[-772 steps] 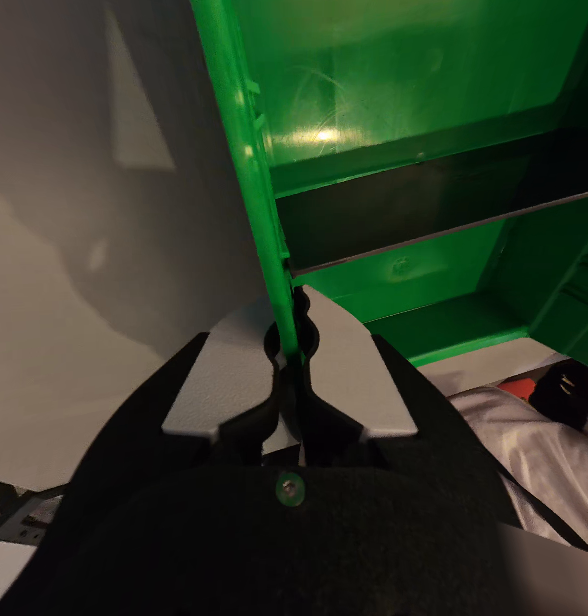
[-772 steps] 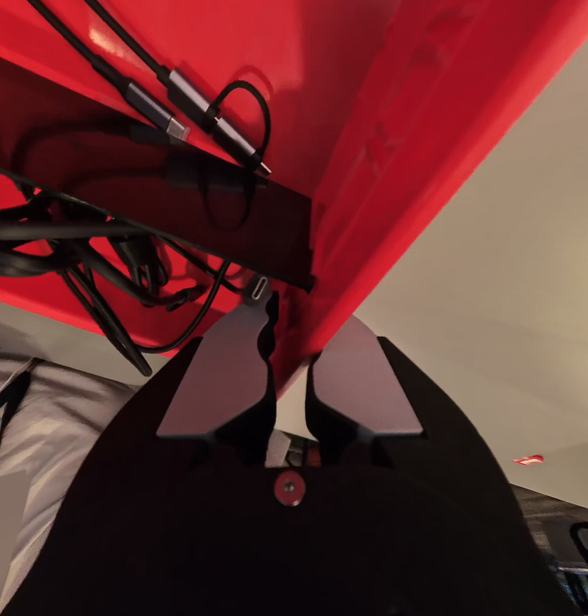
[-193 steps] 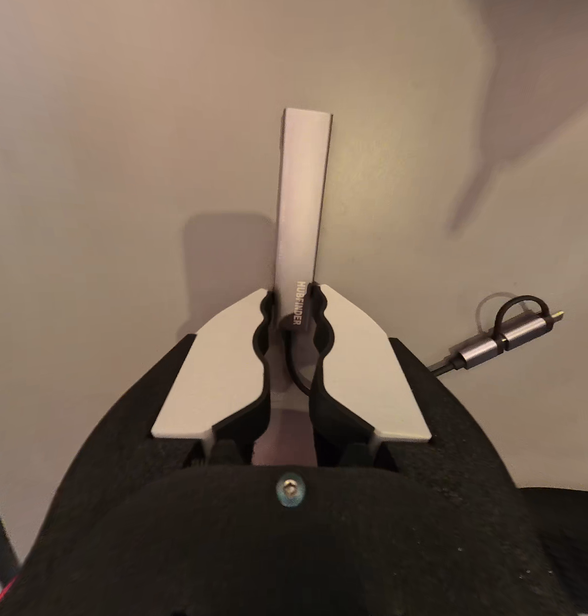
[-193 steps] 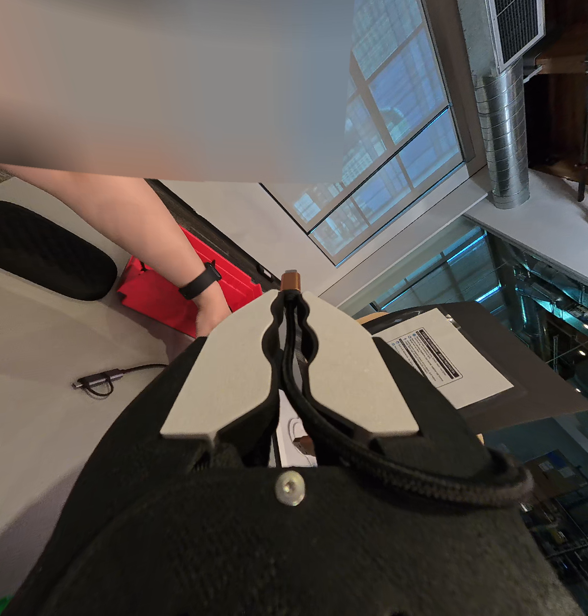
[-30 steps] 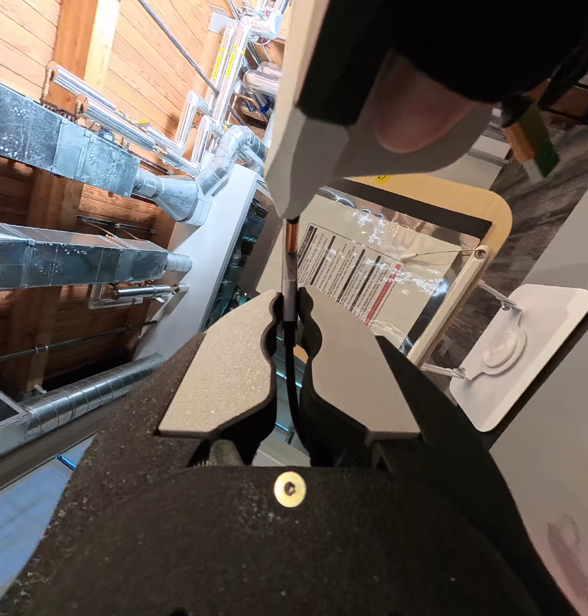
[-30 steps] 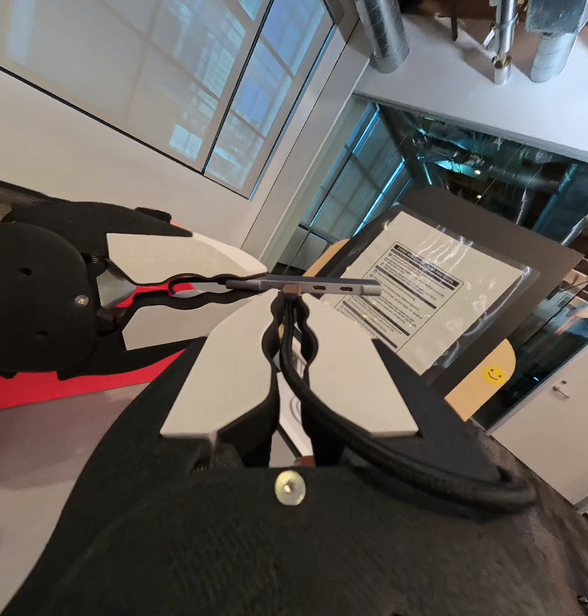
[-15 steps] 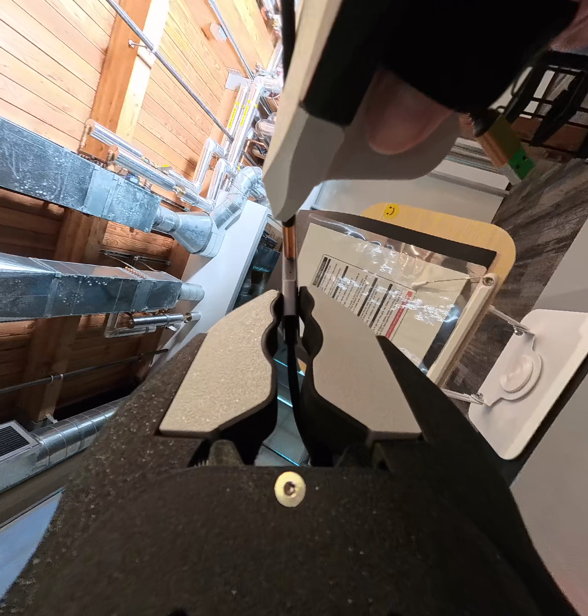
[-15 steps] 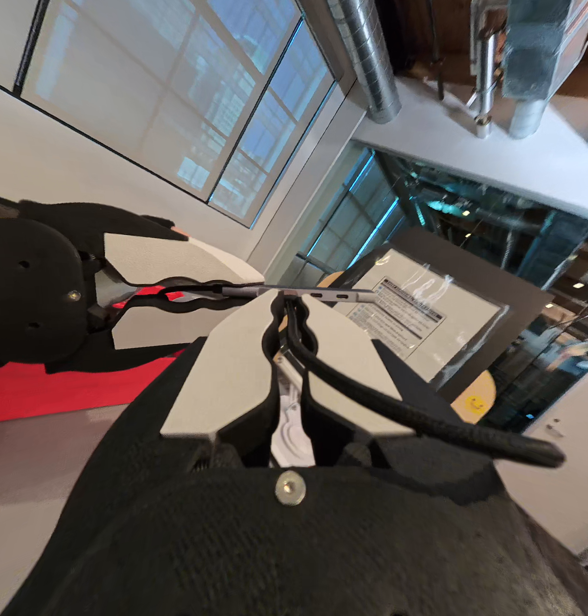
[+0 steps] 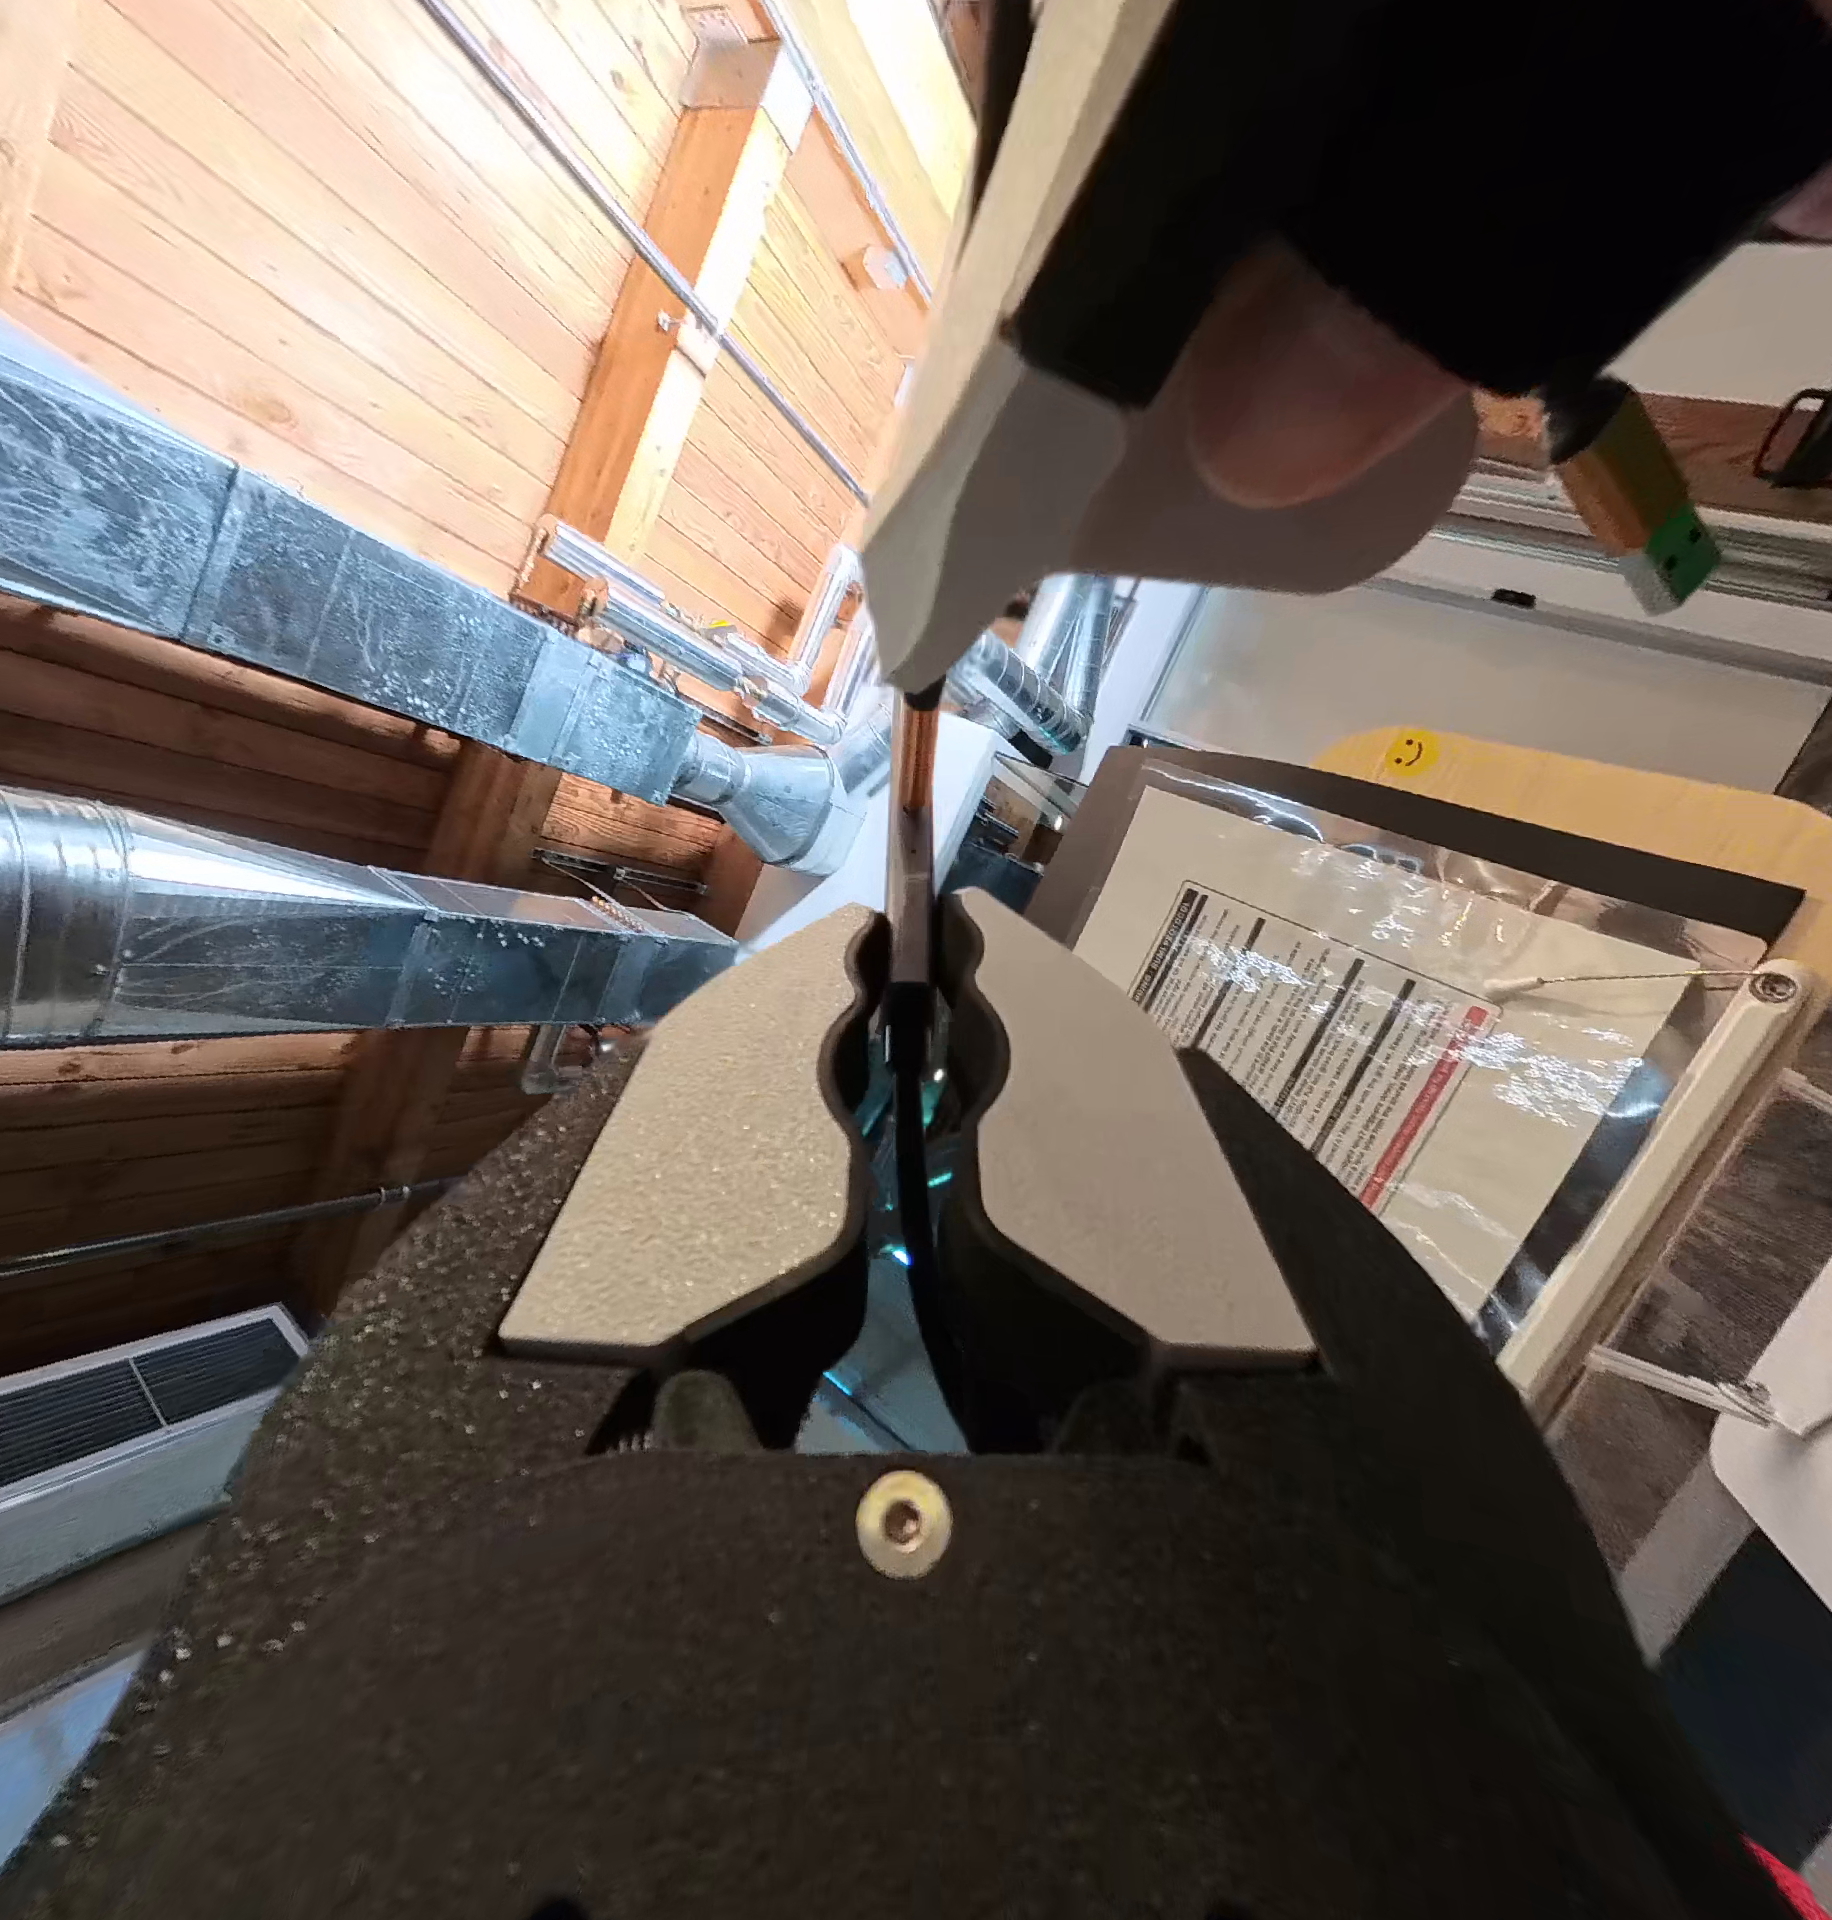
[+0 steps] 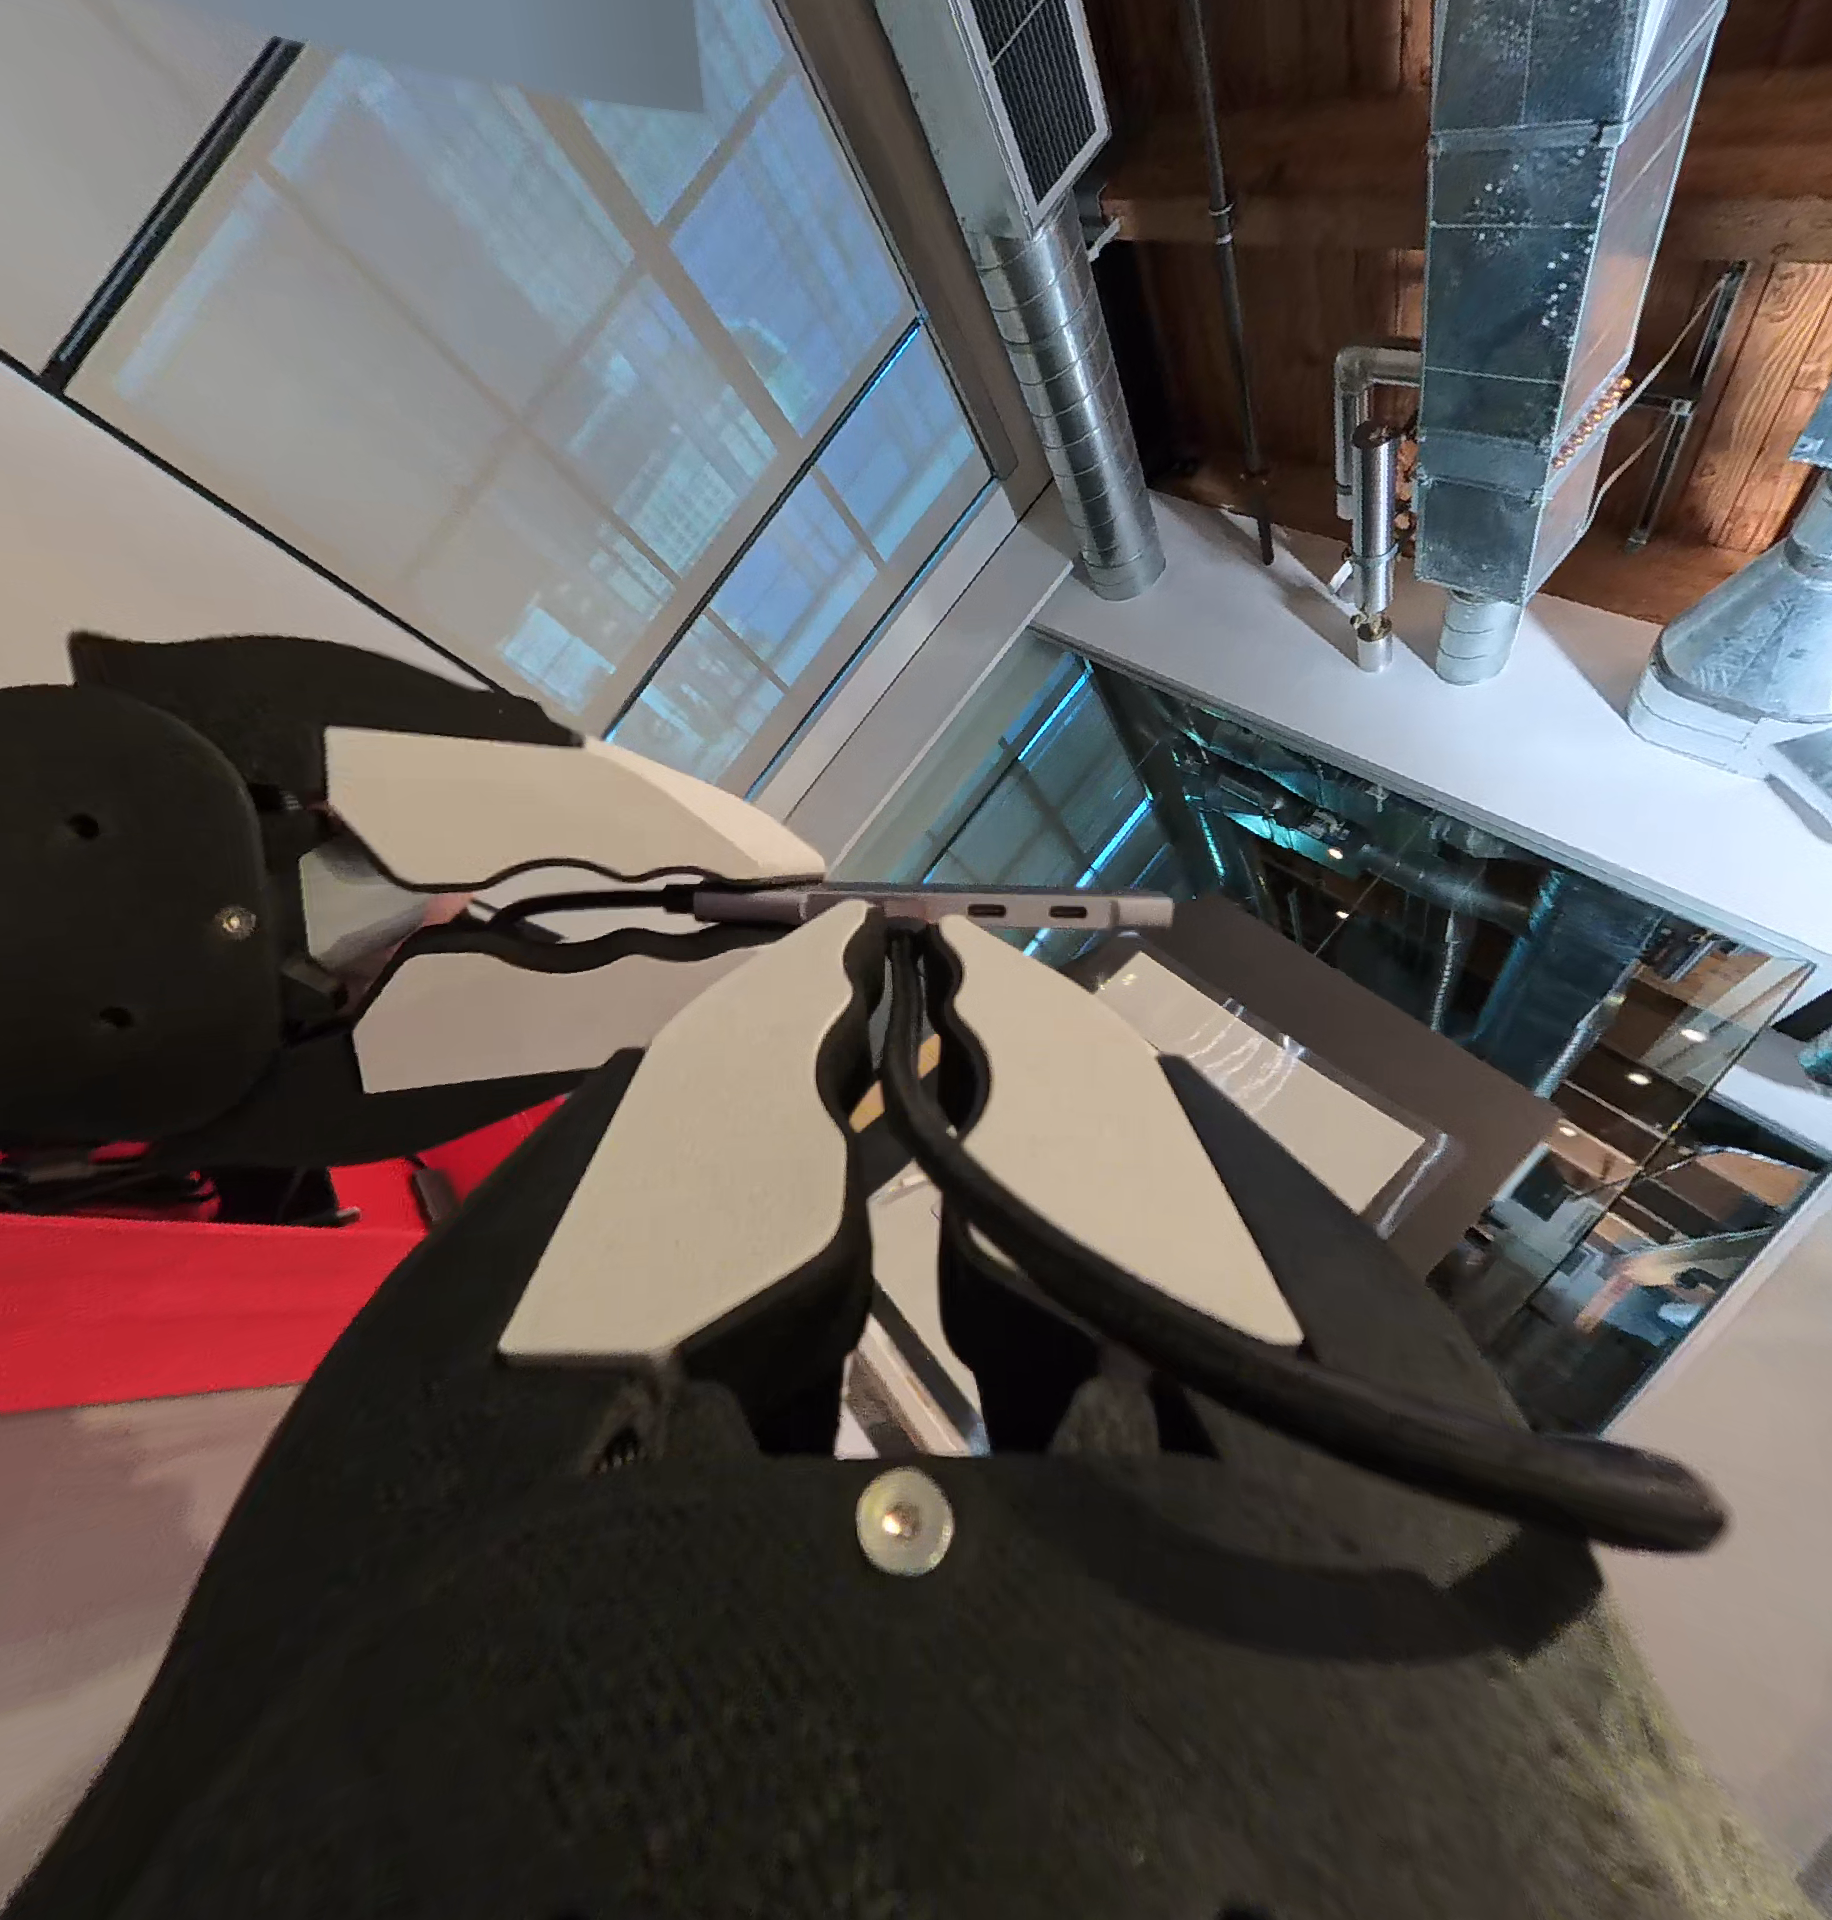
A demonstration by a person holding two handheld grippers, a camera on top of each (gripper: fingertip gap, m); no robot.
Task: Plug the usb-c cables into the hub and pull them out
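Left gripper (image 10: 787, 920) clamps the hub (image 10: 995, 911) (two ports bare); right gripper (image 10: 899, 930) pinches a plugged cable (image 10: 1151, 1257).

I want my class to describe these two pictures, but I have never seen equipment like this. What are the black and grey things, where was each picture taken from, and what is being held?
No robot here: a person holds a pair of hand tongs in each hand, with a camera on each looking along its two grey fingers. Both are lifted and tilted, so you see ceiling ducts and a window, and no working surface.

In the right wrist view, the right tongs are shut on a black usb-c cable at its plug, which meets the edge of a slim grey hub. Two free ports show beside it. The left tongs come in from the side, holding the hub at the end where its own cord leaves.

In the left wrist view, the hub appears edge-on between the fingers, with the other tongs above.
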